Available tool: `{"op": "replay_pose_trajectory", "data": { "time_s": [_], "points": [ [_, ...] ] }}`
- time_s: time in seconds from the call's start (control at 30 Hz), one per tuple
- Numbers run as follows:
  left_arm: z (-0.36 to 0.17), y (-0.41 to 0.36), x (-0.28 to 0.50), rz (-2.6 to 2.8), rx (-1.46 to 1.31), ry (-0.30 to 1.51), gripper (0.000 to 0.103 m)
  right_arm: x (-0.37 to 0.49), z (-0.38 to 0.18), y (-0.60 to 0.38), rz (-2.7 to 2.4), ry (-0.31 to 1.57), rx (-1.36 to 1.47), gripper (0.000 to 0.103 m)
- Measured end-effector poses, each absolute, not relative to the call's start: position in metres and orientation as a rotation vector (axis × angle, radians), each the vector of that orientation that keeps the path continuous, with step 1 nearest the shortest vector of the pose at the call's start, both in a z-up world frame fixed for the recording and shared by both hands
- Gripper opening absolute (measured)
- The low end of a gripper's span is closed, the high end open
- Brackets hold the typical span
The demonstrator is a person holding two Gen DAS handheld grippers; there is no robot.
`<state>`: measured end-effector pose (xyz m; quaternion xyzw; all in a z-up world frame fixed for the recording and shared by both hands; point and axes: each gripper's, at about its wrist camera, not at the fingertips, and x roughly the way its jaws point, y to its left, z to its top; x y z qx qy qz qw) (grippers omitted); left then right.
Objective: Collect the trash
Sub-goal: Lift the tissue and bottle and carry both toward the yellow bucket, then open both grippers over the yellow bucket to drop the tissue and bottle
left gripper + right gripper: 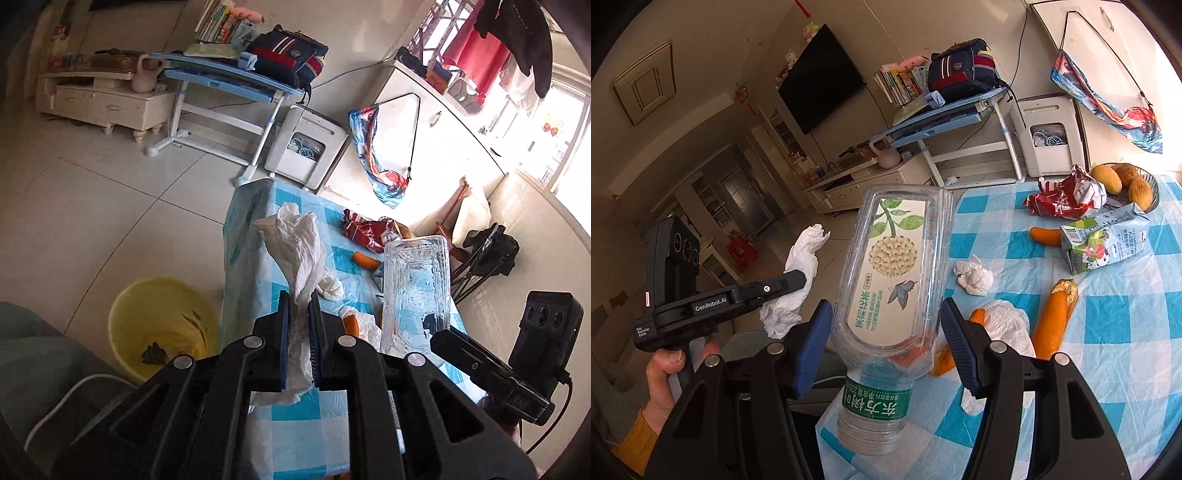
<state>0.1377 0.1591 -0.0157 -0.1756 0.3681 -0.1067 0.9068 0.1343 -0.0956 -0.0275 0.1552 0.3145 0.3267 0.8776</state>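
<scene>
My left gripper (299, 301) is shut on a long crumpled white tissue (295, 236), which sticks up past the fingertips over the table's left edge. In the right wrist view the same tissue (798, 280) hangs from the left gripper (799, 278), held by a hand. My right gripper (886, 314) is shut on a clear plastic bottle (894, 254) with a flower label, gripped by its flat sides, cap toward the camera. The bottle (413, 288) also shows in the left wrist view. A yellow bin (125, 343) with scraps inside stands on the floor, left of the table.
On the blue checked tablecloth (1126, 332) lie a tissue ball (975, 277), a red wrapper (1067, 199), a milk carton (1104, 240), carrots (1052, 317), a white plastic bag (1008, 321) and a fruit basket (1152, 184). A blue desk (229, 77) stands beyond.
</scene>
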Motion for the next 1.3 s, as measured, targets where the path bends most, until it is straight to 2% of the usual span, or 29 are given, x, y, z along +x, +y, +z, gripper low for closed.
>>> {"op": "replay_pose_trajectory", "data": {
  "time_s": [0.17,0.4,0.47,0.53,0.57,0.6,0.7,0.8,0.93,1.13,1.3],
  "points": [
    [-0.028,0.205,0.165,-0.141,-0.452,0.802,0.01,0.164,-0.02,-0.029,0.749,0.637,0.29,0.059],
    [-0.075,0.257,0.216,-0.035,-0.551,0.887,0.011,0.212,-0.049,0.037,0.723,0.703,0.288,0.06],
    [-0.083,0.265,0.225,-0.009,-0.562,0.905,0.022,0.223,-0.059,0.049,0.713,0.735,0.27,0.061],
    [-0.084,0.273,0.227,0.041,-0.571,0.886,0.043,0.229,-0.063,0.053,0.696,0.75,0.255,0.066],
    [-0.082,0.277,0.227,0.057,-0.58,0.871,0.049,0.23,-0.063,0.051,0.691,0.753,0.251,0.069],
    [-0.08,0.28,0.225,0.073,-0.588,0.86,0.054,0.228,-0.061,0.049,0.689,0.75,0.251,0.07],
    [-0.073,0.278,0.218,0.101,-0.565,0.844,0.057,0.213,-0.047,0.029,0.683,0.708,0.239,0.072],
    [-0.055,0.257,0.212,0.101,-0.495,0.83,0.06,0.188,-0.035,0.001,0.653,0.661,0.188,0.077],
    [-0.03,0.191,0.188,0.05,-0.323,0.832,0.071,0.147,-0.033,-0.063,0.552,0.628,0.105,0.081],
    [-0.058,0.076,0.142,-0.097,-0.037,0.954,0.072,0.113,-0.059,-0.159,0.333,0.732,0.041,0.081],
    [-0.087,0.031,0.12,-0.126,0.027,1.02,0.072,0.117,-0.074,-0.207,0.197,0.797,0.136,0.081]
  ]
}}
